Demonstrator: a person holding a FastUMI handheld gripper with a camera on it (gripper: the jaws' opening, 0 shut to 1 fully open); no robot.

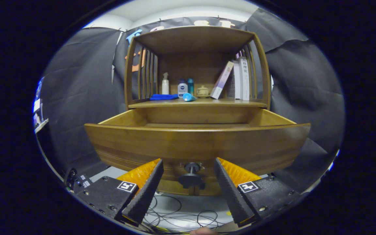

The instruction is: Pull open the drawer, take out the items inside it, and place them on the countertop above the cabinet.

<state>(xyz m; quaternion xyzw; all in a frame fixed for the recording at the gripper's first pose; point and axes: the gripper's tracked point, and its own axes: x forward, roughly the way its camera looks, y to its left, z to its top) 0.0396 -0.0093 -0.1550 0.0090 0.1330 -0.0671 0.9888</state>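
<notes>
Gripper view. A brown wooden cabinet (196,65) with slatted sides is seen straight ahead. Its wide wooden drawer (196,143) is pulled out toward the camera; the inner floor is hidden behind the drawer front, so whether anything lies inside cannot be told. A dark round knob (191,178) is mounted at the middle of the drawer front, near its lower edge.

The tongs (188,181) are released: the two fingers are spread wide, one on either side of the knob, neither touching it. The knob is seen between the fingers.

On the wooden countertop (162,103) above the drawer the following are noted. Near the left edge, a folded blue cloth (164,97) lies flat. Behind it a white spray bottle (165,84) stands upright. Toward the middle are a small white-and-blue bottle (182,88), a teal bottle (191,86), a light blue tube (189,97) lying on its side near the front edge, and a small beige lidded pot (202,91). Toward the right edge, pale books (242,80) stand upright, with one book (222,80) leaning against them.

Thin dark cables (178,217) lie on the floor below the drawer.
</notes>
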